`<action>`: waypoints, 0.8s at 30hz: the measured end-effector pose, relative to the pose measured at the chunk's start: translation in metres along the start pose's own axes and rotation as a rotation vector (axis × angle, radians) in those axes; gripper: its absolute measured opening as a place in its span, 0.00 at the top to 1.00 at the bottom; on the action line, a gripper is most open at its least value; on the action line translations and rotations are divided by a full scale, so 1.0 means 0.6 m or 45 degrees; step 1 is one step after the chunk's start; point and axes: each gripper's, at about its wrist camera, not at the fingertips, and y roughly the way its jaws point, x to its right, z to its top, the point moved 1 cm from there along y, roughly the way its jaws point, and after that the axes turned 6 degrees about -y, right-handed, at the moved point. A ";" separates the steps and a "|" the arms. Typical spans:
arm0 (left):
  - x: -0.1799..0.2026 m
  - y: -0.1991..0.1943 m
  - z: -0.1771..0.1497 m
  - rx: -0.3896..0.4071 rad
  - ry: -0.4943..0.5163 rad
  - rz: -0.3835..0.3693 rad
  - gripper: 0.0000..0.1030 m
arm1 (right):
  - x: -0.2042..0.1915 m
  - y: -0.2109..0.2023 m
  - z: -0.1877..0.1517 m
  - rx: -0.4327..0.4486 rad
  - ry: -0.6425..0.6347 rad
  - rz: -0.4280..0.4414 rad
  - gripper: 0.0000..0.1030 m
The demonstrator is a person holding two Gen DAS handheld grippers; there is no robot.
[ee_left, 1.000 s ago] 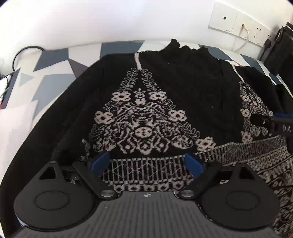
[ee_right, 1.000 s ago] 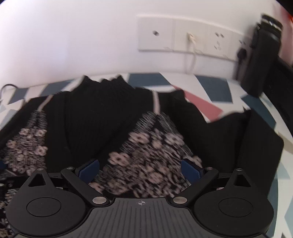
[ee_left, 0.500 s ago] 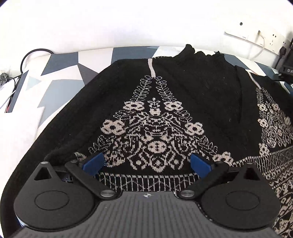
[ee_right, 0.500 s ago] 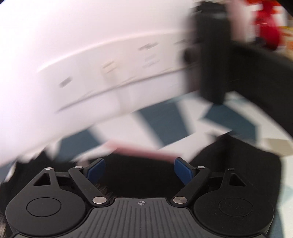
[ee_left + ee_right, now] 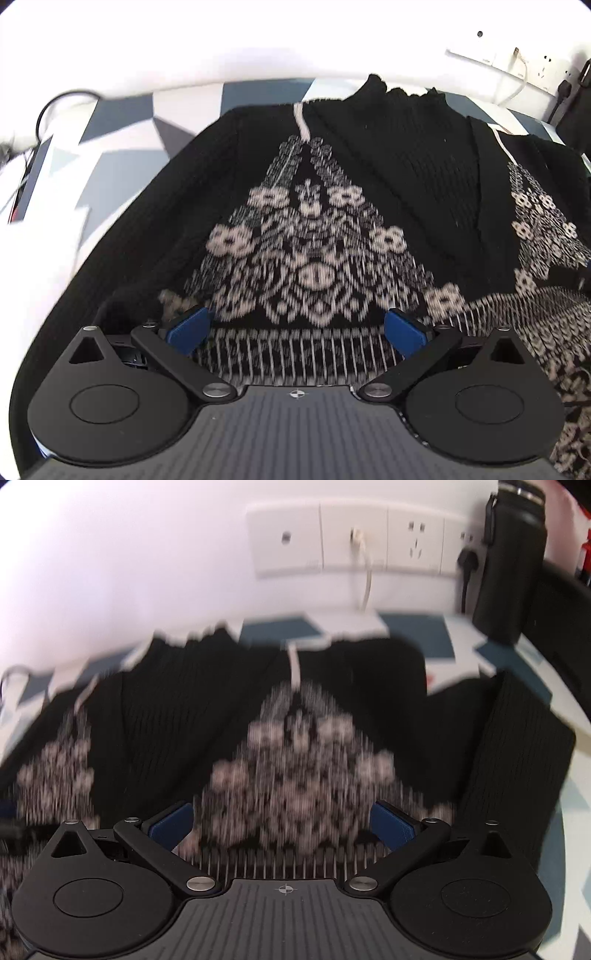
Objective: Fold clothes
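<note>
The black knitted sweater (image 5: 388, 177) with its pale floral pattern lies spread on the surface (image 5: 122, 122), which wears a grey, blue and white geometric cover. Its collar points toward the wall sockets (image 5: 351, 539) and its patterned hem lies nearest the cameras. In the right wrist view a plain black part of the sweater, probably a sleeve (image 5: 517, 746), already lies doubled at the sweater's right edge. Judging by that, folding has only begun: the body is still open and flat, and its sides and length remain to be folded.

The left claw (image 5: 297, 328) hangs over the sweater's hem band, jaws wide, having just been opening, with nothing pinched. The right claw (image 5: 282, 821) stands over the sweater's other patterned panel, also wide after opening further, and empty.

No basket or box shows. A dark flask (image 5: 513, 557) stands beyond the sweater near the sockets; its contents cannot be seen.
</note>
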 end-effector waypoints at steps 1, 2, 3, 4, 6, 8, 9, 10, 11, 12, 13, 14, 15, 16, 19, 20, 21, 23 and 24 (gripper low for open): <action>-0.004 -0.005 -0.007 -0.015 -0.010 -0.005 0.01 | -0.002 -0.005 -0.008 -0.021 -0.004 -0.009 0.01; -0.006 -0.009 -0.016 -0.021 -0.005 -0.002 0.01 | -0.002 -0.009 -0.014 -0.038 -0.003 -0.023 0.01; -0.005 -0.011 -0.025 -0.017 0.017 0.008 0.01 | -0.001 -0.012 -0.022 -0.055 0.002 -0.028 0.01; -0.004 -0.013 -0.034 -0.012 0.038 0.017 0.01 | 0.000 -0.014 -0.030 -0.073 0.010 -0.028 0.01; -0.002 -0.018 -0.052 -0.002 0.080 0.036 0.00 | 0.001 -0.016 -0.044 -0.091 0.008 -0.032 0.01; -0.003 -0.017 -0.057 -0.004 0.062 0.043 0.00 | -0.005 -0.012 -0.051 -0.077 -0.047 -0.054 0.01; -0.001 -0.015 -0.053 -0.012 0.054 0.047 0.00 | -0.011 -0.006 -0.052 -0.077 -0.093 -0.073 0.01; 0.000 -0.013 -0.050 -0.017 0.052 0.048 0.00 | -0.015 -0.003 -0.052 -0.071 -0.107 -0.077 0.01; 0.001 -0.011 -0.048 -0.015 0.063 0.043 0.00 | -0.018 -0.002 -0.051 -0.062 -0.107 -0.075 0.01; 0.002 -0.009 -0.046 -0.013 0.073 0.039 0.00 | -0.020 0.000 -0.050 -0.053 -0.106 -0.073 0.01; 0.003 -0.007 -0.044 -0.012 0.083 0.034 0.00 | -0.022 0.001 -0.050 -0.042 -0.099 -0.078 0.01; 0.004 -0.006 -0.042 -0.010 0.094 0.029 0.00 | -0.023 0.001 -0.051 -0.030 -0.088 -0.086 0.01; 0.005 -0.004 -0.040 -0.008 0.104 0.025 0.00 | -0.024 0.002 -0.053 -0.018 -0.077 -0.095 0.01; 0.005 -0.003 -0.039 -0.006 0.112 0.022 0.00 | -0.026 0.003 -0.056 0.010 -0.071 -0.102 0.01; 0.007 -0.002 -0.042 0.002 0.123 0.020 0.00 | -0.030 0.005 -0.074 0.119 -0.067 -0.123 0.01; 0.007 -0.002 -0.042 0.002 0.129 0.020 0.00 | -0.031 0.004 -0.080 0.149 -0.066 -0.129 0.01; 0.008 -0.002 -0.040 -0.007 0.131 0.021 0.00 | -0.031 0.003 -0.083 0.168 -0.066 -0.132 0.01; 0.009 -0.001 -0.036 -0.024 0.135 0.023 0.00 | -0.030 0.002 -0.083 0.182 -0.068 -0.132 0.01; 0.009 -0.001 -0.035 -0.028 0.134 0.023 0.00 | -0.029 0.002 -0.080 0.175 -0.069 -0.129 0.01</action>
